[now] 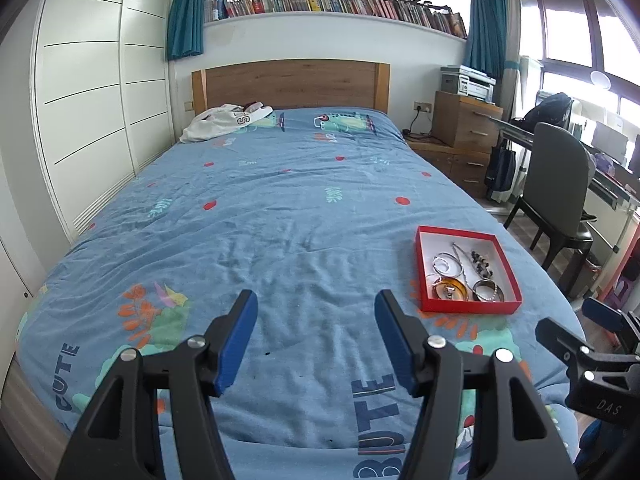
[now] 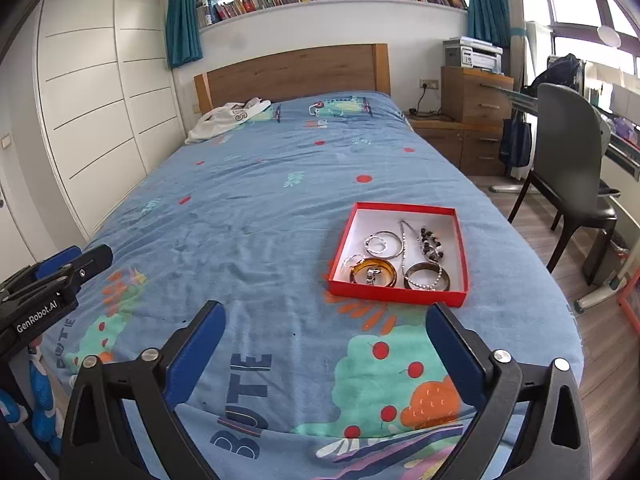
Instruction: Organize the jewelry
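A red shallow box [image 1: 419, 270] [image 2: 400, 298] with a white inside lies on the blue bedspread near the bed's right side. In it are silver bangles [image 2: 384, 244], a silver chain [image 2: 406, 240], a dark bead bracelet [image 2: 430, 244], an amber bangle [image 2: 374, 274] and a dark bangle with a bead strand [image 2: 426, 280]. My left gripper [image 1: 316, 300] is open and empty above the bed's foot, left of the box. My right gripper [image 2: 324, 312] is open and empty just in front of the box. Each gripper also shows at the edge of the other's view.
A white garment [image 1: 228, 120] lies by the wooden headboard [image 1: 292, 84]. A white wardrobe [image 1: 92, 120] stands left. At right are a dark chair [image 2: 572, 168], a desk [image 1: 616, 184] and a wooden drawer unit with a printer [image 2: 474, 56].
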`<state>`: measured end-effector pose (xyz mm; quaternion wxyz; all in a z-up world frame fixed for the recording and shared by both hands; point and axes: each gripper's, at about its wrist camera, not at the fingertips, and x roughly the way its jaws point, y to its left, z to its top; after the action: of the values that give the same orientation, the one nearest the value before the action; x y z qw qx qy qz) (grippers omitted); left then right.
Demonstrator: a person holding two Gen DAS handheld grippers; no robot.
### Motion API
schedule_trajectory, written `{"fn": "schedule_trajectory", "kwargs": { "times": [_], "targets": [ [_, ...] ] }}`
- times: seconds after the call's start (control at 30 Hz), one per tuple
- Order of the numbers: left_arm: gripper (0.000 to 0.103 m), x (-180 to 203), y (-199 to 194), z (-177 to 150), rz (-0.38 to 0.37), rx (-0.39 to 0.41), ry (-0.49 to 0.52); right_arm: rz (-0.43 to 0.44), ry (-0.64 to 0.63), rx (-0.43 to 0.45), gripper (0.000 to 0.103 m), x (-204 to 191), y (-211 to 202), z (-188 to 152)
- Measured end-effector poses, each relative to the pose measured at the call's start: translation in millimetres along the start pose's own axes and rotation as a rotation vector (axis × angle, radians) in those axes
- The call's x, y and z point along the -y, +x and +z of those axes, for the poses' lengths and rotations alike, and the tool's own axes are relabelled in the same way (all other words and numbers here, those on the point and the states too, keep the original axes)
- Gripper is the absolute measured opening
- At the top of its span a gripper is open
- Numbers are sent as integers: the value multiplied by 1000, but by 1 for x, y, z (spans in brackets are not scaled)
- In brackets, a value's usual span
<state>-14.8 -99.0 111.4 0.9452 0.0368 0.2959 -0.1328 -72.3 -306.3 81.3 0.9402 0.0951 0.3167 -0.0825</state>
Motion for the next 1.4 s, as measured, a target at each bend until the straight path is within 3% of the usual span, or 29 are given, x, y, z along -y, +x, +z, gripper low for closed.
{"fn": "schedule_trajectory", "kwargs": {
  "times": [0.53, 1.4],
  "targets": [
    [59, 1, -15, -6, 44, 41, -1, -33, 14, 11, 102, 0, -3, -15],
    [59, 0, 37, -41, 14, -99, -4, -62, -1, -56, 102, 3, 26, -39]
  ]
}}
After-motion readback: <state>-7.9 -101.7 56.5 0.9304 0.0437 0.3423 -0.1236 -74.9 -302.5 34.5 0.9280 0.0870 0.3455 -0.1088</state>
